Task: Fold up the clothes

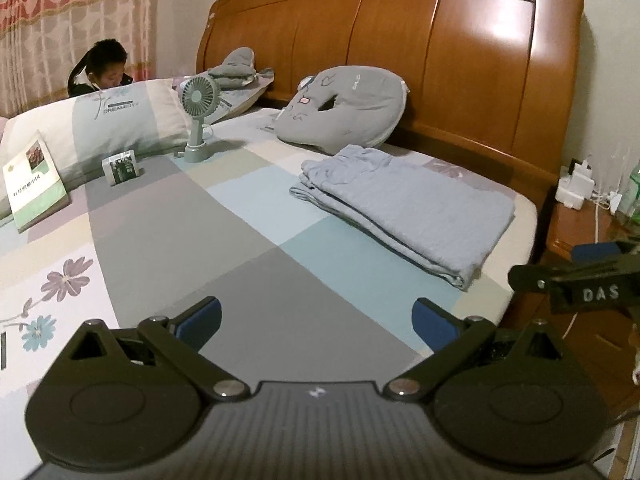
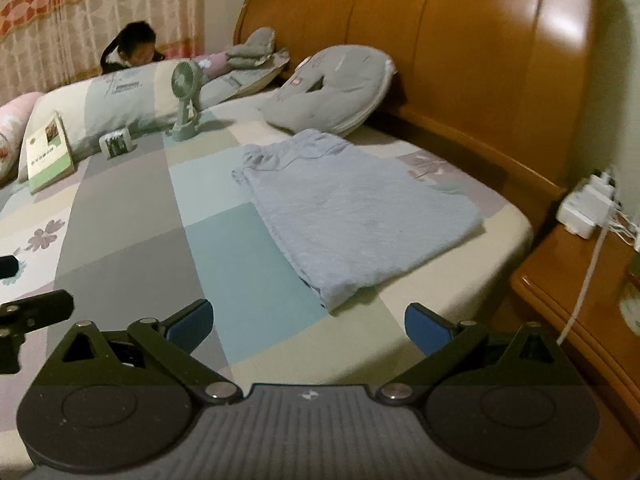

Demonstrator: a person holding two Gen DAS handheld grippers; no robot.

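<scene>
- While both views face the headboard (image 1: pixel 400 40), only the left wrist view shows the layered side of the folded garment (image 1: pixel 404 208), with stacked edges along its near-left side; the right wrist view shows its flat top (image 2: pixel 352 216) and one near corner.
- Left gripper (image 1: pixel 318 326): jaws spread wide, nothing between the blue pads, hanging over bare bedsheet (image 1: pixel 200 232) short of the garment.
- Right gripper (image 2: pixel 308 326): jaws likewise wide apart and empty, just short of the garment's near corner.
- Each view catches the other gripper at its border: the right one at the right edge of the left view, the left one at the left edge of the right view.
- Folded garment lies on the right half of the bed, near the mattress's right edge, just in front of the grey cushion (image 1: pixel 344 108).
- Right wrist view shows more of the nightstand (image 2: pixel 580 300), with a white power strip (image 2: pixel 580 212) and cable (image 2: pixel 584 276), close beside the bed edge.
- Open sheet stretches left of the garment up to the fan (image 1: pixel 198 120), small box (image 1: pixel 122 168), book (image 1: pixel 36 184) and pillow (image 1: pixel 112 120).
- A person (image 1: pixel 102 68) sits beyond the pillow, by the curtain (image 1: pixel 60 20).
</scene>
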